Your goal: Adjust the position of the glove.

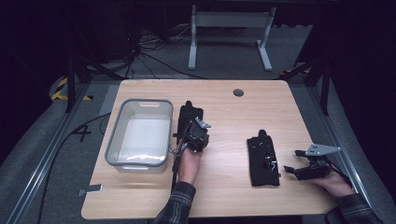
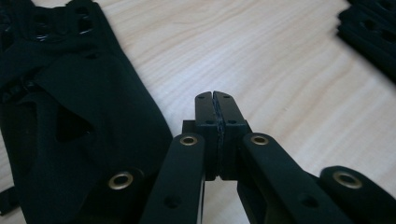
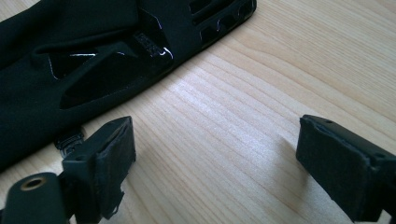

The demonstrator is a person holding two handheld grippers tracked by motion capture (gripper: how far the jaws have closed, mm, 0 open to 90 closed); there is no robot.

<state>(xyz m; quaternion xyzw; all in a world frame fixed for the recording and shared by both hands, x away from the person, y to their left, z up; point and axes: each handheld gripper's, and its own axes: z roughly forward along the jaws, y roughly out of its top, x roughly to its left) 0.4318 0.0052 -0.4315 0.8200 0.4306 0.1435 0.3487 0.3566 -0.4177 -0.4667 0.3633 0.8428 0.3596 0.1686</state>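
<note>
1. My left gripper (image 2: 215, 105) has its jaws clenched together, pinching nothing, just beside a black garment (image 1: 189, 120) near the tabletop's (image 1: 224, 107) middle.
2. My right gripper (image 3: 215, 163) has its jaws released, apart over bare wood near the right edge.
3. A second black garment (image 1: 263, 161) lies just beside it.
4. A clear bin (image 1: 140, 135) sits toward the left edge.
</note>
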